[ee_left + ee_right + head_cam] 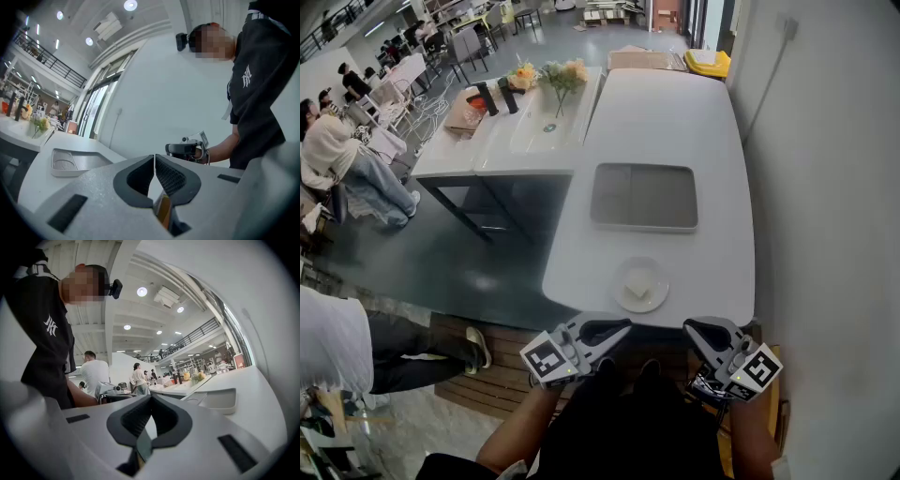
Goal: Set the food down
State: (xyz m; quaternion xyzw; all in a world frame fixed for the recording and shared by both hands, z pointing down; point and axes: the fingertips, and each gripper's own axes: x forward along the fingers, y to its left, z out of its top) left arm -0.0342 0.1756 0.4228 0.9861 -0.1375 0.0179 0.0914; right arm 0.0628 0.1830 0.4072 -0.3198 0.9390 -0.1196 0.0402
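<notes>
A small white plate (640, 285) with a pale block of food (637, 281) on it stands on the white table (675, 122), near its front edge. Behind the plate lies a grey tray (644, 197), which also shows as the tray (70, 161) in the left gripper view and the tray (218, 401) in the right gripper view. My left gripper (622, 326) is at the table's front edge, just below and left of the plate, shut and holding nothing. My right gripper (690, 327) is to the plate's lower right, also shut and holding nothing. The two grippers point toward each other.
A wall (825, 187) runs close along the table's right side. A second table (516, 136) with a sink, flowers and bottles adjoins at the back left. People sit further left, and a person's leg (412, 347) reaches in at the lower left. A yellow bin (710, 62) stands at the far end.
</notes>
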